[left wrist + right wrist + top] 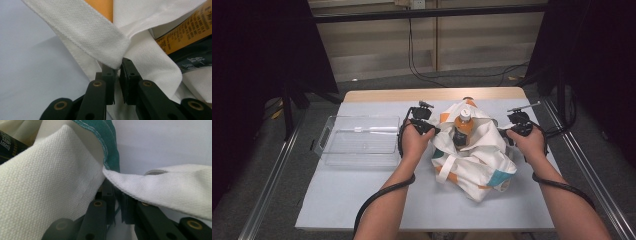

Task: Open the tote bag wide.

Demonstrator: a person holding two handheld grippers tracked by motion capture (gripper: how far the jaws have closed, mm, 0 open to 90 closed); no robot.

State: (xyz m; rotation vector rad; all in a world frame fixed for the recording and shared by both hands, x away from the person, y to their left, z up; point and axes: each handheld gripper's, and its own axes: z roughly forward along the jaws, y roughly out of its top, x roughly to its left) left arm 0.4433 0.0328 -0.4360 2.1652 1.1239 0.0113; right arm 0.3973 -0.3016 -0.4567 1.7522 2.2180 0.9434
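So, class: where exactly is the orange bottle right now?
In the high view the orange bottle stands upright inside the open white tote bag, right of the clear tray, between the two grippers gripping the bag's rim.

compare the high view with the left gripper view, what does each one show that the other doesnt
High view alone: the clear plastic tray on the table to the left of the bag, the bottle's white cap, both hands, and the right gripper at the bag's right edge.

Left gripper view alone: the bag's weave up close, the print on the bottle's label, and the left gripper with its jaws pinched shut on the cloth by a strap.

Both: the white cloth bag, the orange bottle inside it, and the left gripper.
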